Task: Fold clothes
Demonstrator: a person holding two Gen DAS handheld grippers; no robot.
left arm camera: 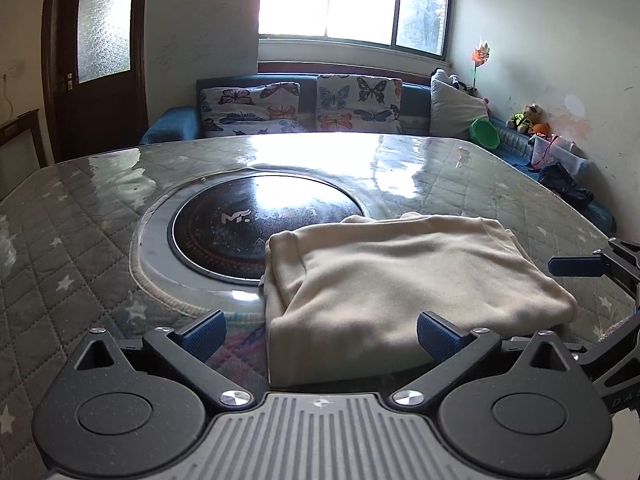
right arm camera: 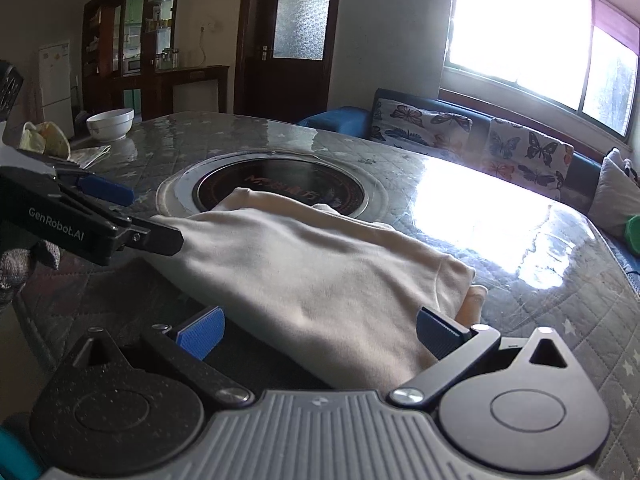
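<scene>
Left wrist: folded cloth (left arm camera: 400, 276) between open claw (left arm camera: 320, 336)

A glossy quilted surface (left arm camera: 80, 240) with star print has a round black hotplate (left arm camera: 256, 224) at its middle. A folded cream garment (left arm camera: 400, 272) overlaps the hotplate's near right edge. A white bowl (right arm camera: 110, 123) sits far left.

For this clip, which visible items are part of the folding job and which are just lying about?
Job:
- cream garment, folded on the table
- left gripper, open
- right gripper, open

Lying about:
- white bowl
- round cooktop set in the table
- butterfly cushions
- green lid
- teddy bear
</scene>
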